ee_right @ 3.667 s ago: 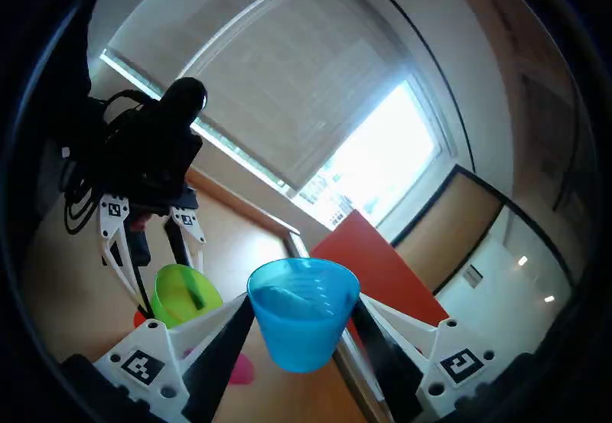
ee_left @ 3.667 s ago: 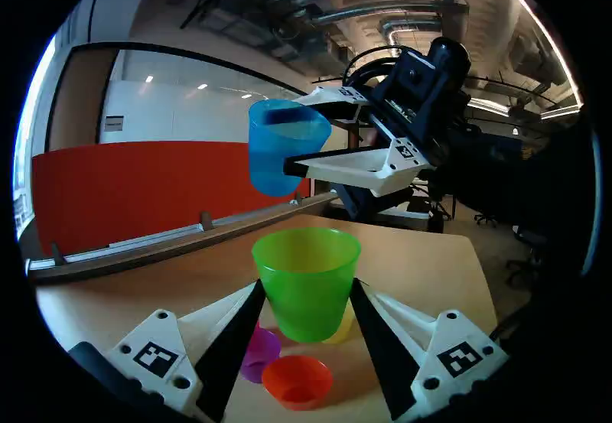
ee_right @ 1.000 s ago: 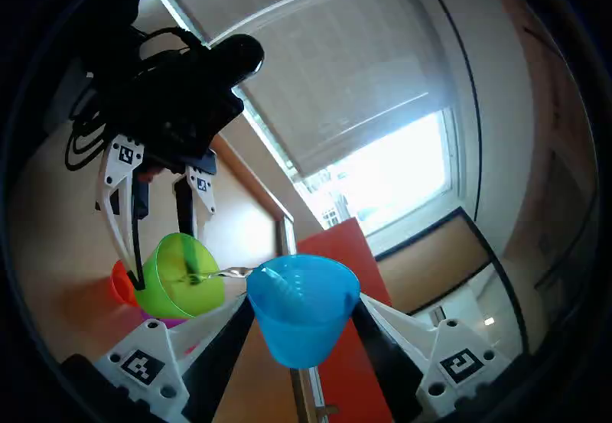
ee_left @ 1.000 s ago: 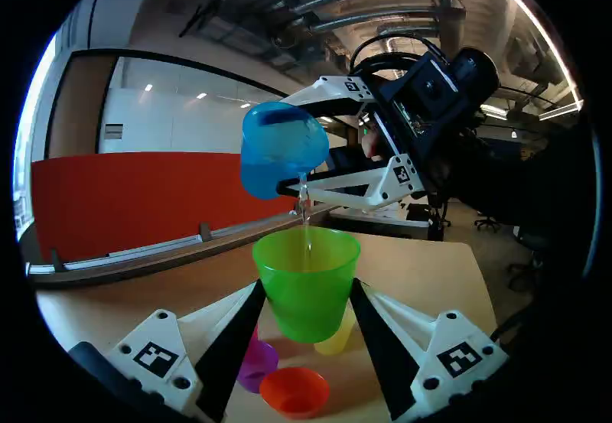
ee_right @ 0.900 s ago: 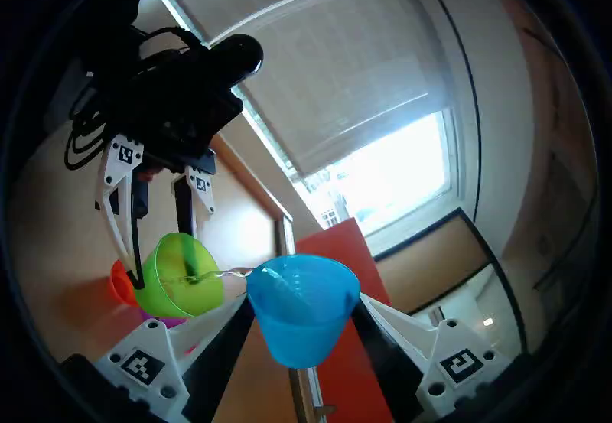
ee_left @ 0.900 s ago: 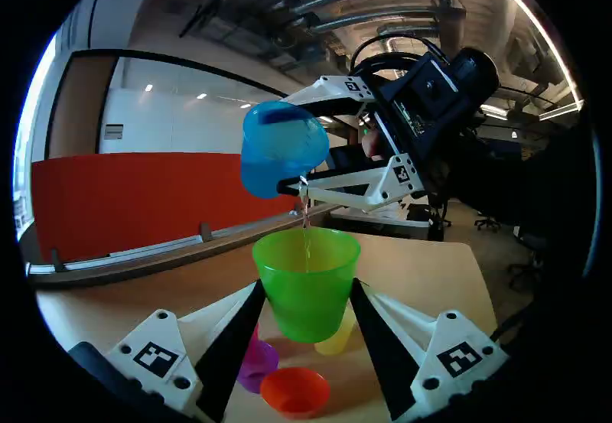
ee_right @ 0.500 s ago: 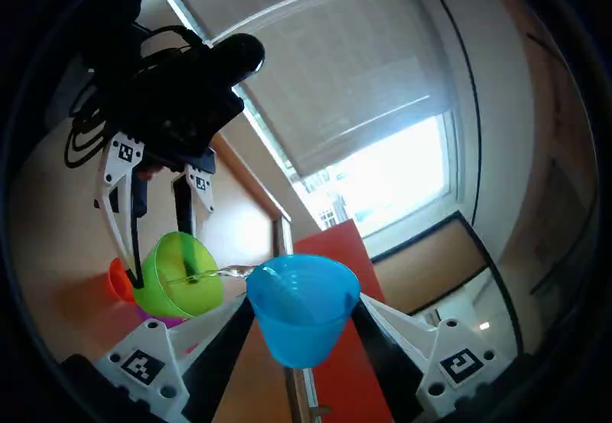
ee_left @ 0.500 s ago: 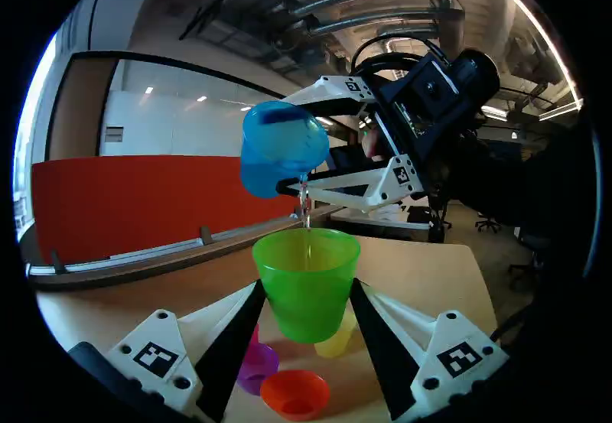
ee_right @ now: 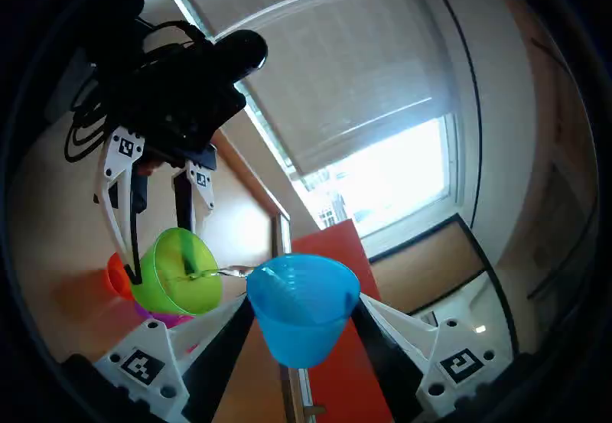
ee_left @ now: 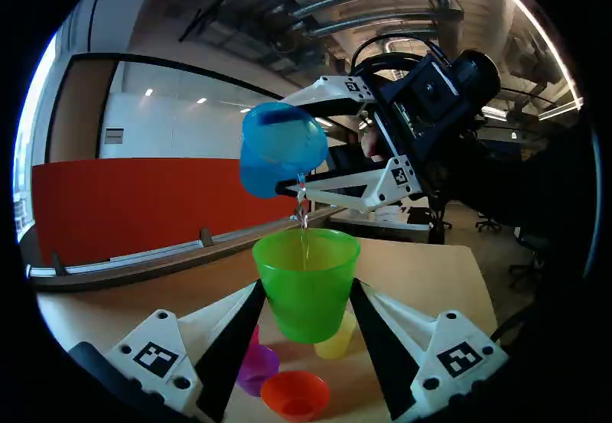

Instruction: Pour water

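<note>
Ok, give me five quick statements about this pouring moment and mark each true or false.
1. The right gripper grips the blue cup. True.
2. The water is running into the orange cup. False: the water stream falls into the green cup; the orange cup sits lower down on the table.
3. The left gripper is shut on the green cup. True.
4. The blue cup is held upright below the green cup. False: it is tilted above the green cup's rim.
5. A purple cup sits next to the orange cup. True.
</note>
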Available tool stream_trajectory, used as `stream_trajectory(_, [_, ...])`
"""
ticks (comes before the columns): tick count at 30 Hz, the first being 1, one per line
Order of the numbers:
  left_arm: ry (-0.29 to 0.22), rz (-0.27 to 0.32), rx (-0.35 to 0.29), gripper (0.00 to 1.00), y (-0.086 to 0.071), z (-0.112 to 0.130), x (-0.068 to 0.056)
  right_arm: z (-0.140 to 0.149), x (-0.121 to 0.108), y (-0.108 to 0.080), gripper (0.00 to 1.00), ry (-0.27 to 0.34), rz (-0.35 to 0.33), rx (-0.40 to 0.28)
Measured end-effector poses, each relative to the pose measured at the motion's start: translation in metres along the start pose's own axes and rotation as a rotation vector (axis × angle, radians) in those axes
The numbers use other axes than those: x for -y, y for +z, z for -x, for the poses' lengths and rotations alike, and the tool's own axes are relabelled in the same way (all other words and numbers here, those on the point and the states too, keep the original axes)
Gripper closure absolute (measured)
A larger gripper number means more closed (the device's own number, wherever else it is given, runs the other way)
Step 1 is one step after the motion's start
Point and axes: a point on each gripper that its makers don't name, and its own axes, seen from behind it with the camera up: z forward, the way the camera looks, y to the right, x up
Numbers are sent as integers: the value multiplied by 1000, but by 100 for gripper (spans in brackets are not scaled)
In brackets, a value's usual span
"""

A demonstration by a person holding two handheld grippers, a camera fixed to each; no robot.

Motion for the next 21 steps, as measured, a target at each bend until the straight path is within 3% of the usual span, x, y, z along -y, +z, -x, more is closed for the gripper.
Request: stream_trajectory(21, [7,-1,2,21,1,0,-1,-3,-8,-2,11,-53,18,10])
